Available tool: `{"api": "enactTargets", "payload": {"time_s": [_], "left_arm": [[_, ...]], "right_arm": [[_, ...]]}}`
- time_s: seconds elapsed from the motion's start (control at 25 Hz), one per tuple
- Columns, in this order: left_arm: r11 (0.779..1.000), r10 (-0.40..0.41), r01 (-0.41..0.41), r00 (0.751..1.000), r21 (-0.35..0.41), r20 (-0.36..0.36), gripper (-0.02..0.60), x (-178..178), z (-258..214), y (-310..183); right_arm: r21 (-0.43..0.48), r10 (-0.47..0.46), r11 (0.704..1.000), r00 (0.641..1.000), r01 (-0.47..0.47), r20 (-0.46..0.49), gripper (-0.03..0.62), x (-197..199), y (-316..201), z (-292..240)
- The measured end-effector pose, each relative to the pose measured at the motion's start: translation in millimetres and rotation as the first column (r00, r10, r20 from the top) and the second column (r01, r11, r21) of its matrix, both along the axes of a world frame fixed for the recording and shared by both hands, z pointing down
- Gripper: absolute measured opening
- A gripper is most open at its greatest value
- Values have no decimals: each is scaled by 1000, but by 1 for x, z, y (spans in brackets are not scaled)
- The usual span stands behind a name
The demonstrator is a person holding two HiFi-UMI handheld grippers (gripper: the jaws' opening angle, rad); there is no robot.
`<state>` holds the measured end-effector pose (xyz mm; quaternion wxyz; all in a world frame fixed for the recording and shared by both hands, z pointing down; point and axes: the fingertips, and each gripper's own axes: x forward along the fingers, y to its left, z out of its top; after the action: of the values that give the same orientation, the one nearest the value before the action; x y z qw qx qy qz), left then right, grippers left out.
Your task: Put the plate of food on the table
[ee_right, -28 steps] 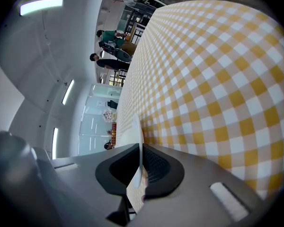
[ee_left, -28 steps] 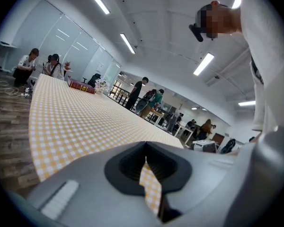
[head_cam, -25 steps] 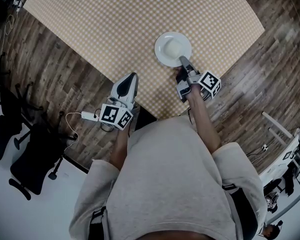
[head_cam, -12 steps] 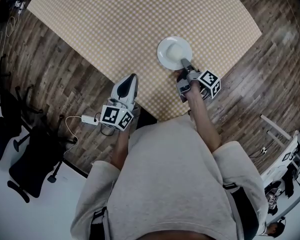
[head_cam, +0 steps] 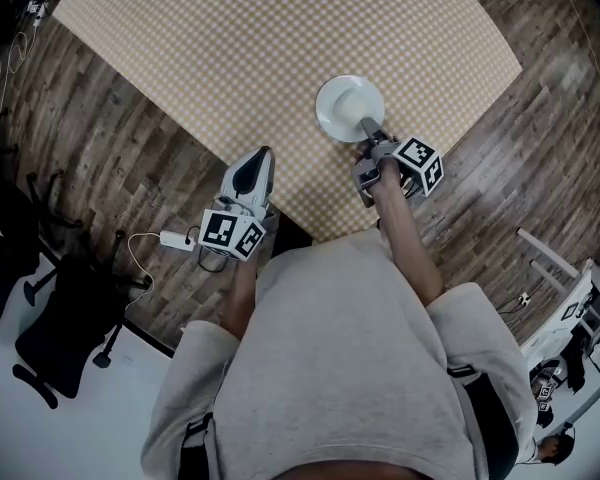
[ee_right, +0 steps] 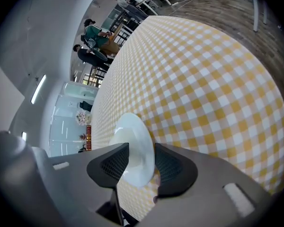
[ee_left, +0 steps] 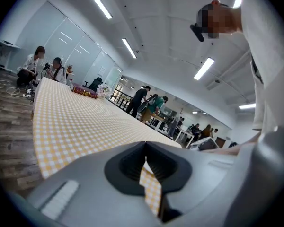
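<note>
A white plate (head_cam: 350,108) with a pale mound at its middle rests on the yellow-checked tablecloth (head_cam: 280,38), near the table's front corner. My right gripper (head_cam: 370,133) is at the plate's near rim. In the right gripper view the plate (ee_right: 132,145) stands edge-on between the two dark pads, and the right gripper (ee_right: 141,162) has its jaws opening, with a slim gap at the rim. My left gripper (head_cam: 263,158) hovers at the table's front edge, its tips together and nothing held. In its own view the left gripper (ee_left: 145,155) shows only a sliver of cloth between the jaws.
Dark wooden floor (head_cam: 110,148) surrounds the table. Black office chairs (head_cam: 40,318) stand at the left, with a white power strip (head_cam: 175,238) and its cable beside them. White furniture (head_cam: 570,308) is at the right. Several people (ee_left: 144,98) stand far off beyond the table.
The plate and my right gripper sit a touch further right in the head view. The right gripper stays at the plate's near rim. The left gripper has barely moved.
</note>
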<state>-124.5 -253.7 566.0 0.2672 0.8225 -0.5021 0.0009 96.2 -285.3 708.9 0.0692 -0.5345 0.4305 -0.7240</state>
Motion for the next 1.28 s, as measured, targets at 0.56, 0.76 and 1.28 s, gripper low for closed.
{"api": "enactTargets", "payload": {"time_s": [0.56, 0.76, 1.28], "left_arm": [[1000, 7, -6, 1000, 7, -16, 8, -4, -1, 1], [1000, 24, -23, 1000, 10, -21, 8, 8, -3, 4], [996, 59, -59, 998, 68, 8, 8, 48, -25, 25]], "right_arm": [[-27, 14, 999, 989, -18, -148, 29, 26, 17, -9], [47, 31, 998, 998, -29, -51, -2, 22, 14, -17], [498, -104, 865, 993, 66, 50, -2, 19, -1, -98]]}}
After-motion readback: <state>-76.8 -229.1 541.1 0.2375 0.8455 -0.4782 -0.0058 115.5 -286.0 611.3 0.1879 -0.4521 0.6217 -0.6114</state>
